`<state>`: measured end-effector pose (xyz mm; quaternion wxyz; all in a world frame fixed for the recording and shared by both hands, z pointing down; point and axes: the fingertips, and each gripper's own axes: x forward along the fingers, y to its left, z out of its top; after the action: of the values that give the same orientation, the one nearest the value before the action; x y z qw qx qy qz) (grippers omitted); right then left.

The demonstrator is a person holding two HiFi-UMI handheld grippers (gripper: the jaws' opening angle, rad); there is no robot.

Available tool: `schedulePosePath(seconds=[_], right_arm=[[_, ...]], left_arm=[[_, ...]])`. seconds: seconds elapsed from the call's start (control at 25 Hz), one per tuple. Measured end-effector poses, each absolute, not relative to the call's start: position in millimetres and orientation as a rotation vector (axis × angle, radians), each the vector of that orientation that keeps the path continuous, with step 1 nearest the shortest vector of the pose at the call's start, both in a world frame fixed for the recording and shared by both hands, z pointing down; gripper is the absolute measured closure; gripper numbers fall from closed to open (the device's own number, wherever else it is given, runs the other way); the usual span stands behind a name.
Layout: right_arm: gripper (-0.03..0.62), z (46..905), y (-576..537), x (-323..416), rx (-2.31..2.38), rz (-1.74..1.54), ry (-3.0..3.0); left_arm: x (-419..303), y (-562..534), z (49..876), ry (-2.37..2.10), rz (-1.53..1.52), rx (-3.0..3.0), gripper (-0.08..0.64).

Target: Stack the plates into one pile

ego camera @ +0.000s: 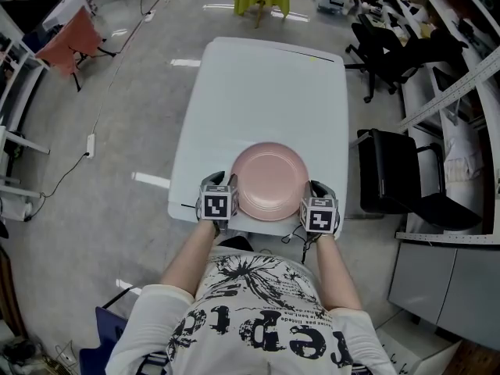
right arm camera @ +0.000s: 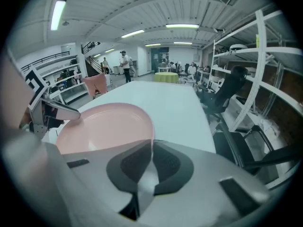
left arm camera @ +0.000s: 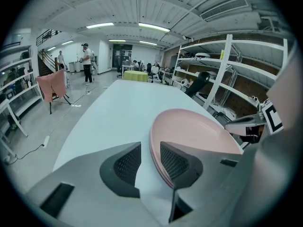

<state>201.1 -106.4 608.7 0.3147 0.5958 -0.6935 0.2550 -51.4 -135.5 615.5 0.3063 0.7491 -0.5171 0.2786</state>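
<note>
The left gripper (left arm camera: 150,155) stands with its jaws spread. The left rim of the pink plates (ego camera: 269,178) passes between its pads (left arm camera: 124,163) without being pressed. That rim shows a doubled edge line, but the number of plates in the pile cannot be determined. The right gripper (right arm camera: 152,150) has its jaws closed to a narrow gap and pinches the right rim of the pink plates, which lie between the two grippers on the white table (ego camera: 266,84). In the head view, the marker cubes (ego camera: 217,204) hide both contact points.
</note>
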Motion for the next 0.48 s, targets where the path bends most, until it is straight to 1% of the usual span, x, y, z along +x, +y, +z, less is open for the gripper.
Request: schedulePosePath(seconds=[0.04, 0.08, 0.16, 0.2, 0.48], right_arm=[[0.584, 602, -106, 202, 1.582, 0.666, -1.839], [0.584, 595, -105, 201, 1.584, 0.664, -1.861], [0.584, 584, -104, 194, 1.562, 0.652, -1.922], [0.585, 578, -104, 190, 1.551, 0.637, -1.954], [0.586, 535, -105, 168, 1.543, 0.5, -2.107]], left_arm=[[-53, -135, 610, -1.385, 0.728, 1.989, 0.423], [-54, -135, 605, -1.402, 0.72, 2.0, 0.445], [-53, -134, 595, -1.412, 0.699, 2.036, 0.535], [-50, -133, 590, -1.393, 0.683, 2.061, 0.552], [-18, -127, 544, -1.216, 0.496, 2.238, 0.552]])
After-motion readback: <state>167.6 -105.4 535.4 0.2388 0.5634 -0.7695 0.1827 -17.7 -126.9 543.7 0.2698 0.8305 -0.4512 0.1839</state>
